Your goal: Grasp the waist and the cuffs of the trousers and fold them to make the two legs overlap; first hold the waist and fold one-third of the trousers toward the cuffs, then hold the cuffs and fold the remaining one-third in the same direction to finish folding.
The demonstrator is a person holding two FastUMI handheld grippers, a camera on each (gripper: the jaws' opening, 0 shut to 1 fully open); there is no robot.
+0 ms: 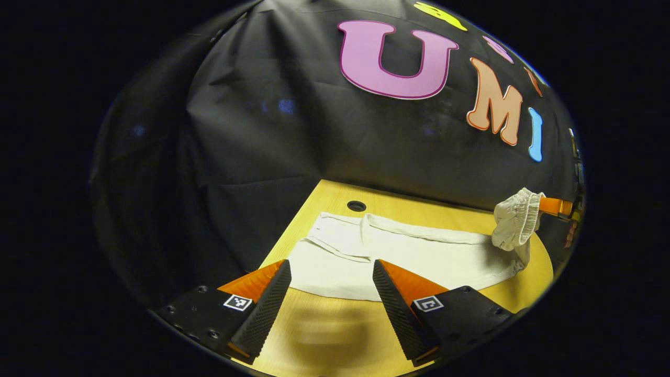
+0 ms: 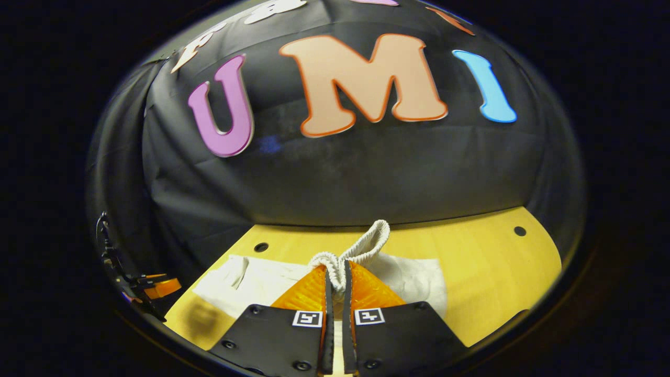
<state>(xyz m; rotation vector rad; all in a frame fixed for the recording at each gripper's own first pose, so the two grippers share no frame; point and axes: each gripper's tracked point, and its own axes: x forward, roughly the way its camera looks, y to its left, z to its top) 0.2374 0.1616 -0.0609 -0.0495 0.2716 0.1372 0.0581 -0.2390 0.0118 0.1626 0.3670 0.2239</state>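
White trousers (image 1: 419,256) lie flat across the wooden table (image 1: 335,335), the cuffs (image 1: 335,230) to the left in the left gripper view. My left gripper (image 1: 332,293) hovers open just in front of the near hem, with nothing between its fingers. At the right, the elastic waist (image 1: 515,220) is bunched and lifted off the table, pinched by my right gripper (image 1: 555,207). In the right gripper view, my right gripper (image 2: 337,269) is shut on the ribbed waistband (image 2: 366,243), which loops up above the fingertips. The trouser legs (image 2: 251,283) trail away to the left, toward my left gripper (image 2: 162,287).
The black cloth wall stands close behind the table. Round holes (image 1: 356,206) (image 2: 520,231) (image 2: 260,246) sit near the table's back edge. Bare wood (image 2: 487,272) stretches to the right of the waist in the right gripper view.
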